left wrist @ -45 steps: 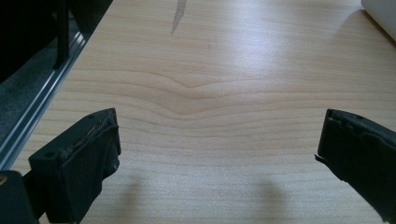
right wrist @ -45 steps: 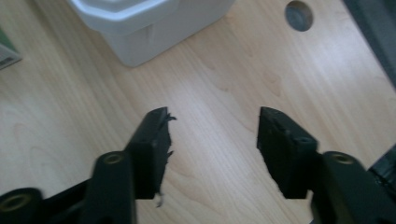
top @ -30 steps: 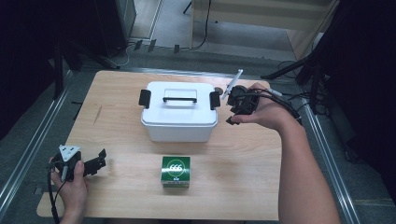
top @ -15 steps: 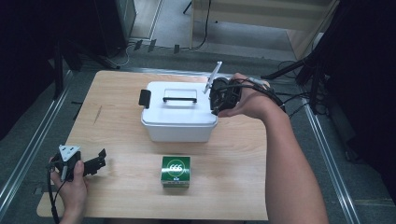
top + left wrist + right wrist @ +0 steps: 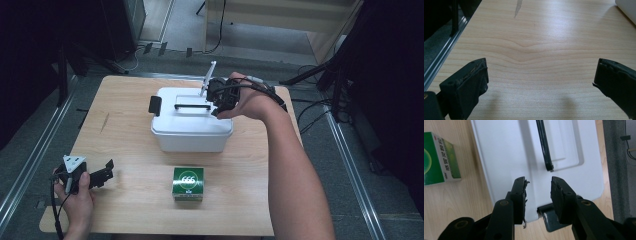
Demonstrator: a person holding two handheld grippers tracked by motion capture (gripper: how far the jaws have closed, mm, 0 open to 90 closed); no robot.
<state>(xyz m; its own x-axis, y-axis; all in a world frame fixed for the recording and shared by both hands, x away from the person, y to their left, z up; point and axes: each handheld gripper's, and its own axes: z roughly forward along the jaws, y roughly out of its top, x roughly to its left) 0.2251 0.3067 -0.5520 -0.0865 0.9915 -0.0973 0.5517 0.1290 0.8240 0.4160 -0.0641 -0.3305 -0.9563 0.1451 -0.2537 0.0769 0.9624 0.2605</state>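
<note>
White box (image 5: 192,125): lid on, handle (image 5: 192,106) flat, latch (image 5: 550,218) below jaws.
Right gripper (image 5: 537,188): hovering over lid, jaws just narrowing, nothing between.
Left gripper (image 5: 102,172): parked wide, empty.

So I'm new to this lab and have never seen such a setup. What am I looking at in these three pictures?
No robot: a person holds a hand-held gripper in each hand. The high view looks down on a wooden table. On it stand a white lidded box with a black handle, and a small green carton.

The other two pictures come from cameras riding on the grippers. The left gripper rests near the table's corner, its fingers wide apart over bare wood. The right gripper hovers over the box lid near a side latch; its fingers have just been closing, with nothing held between them.
</note>
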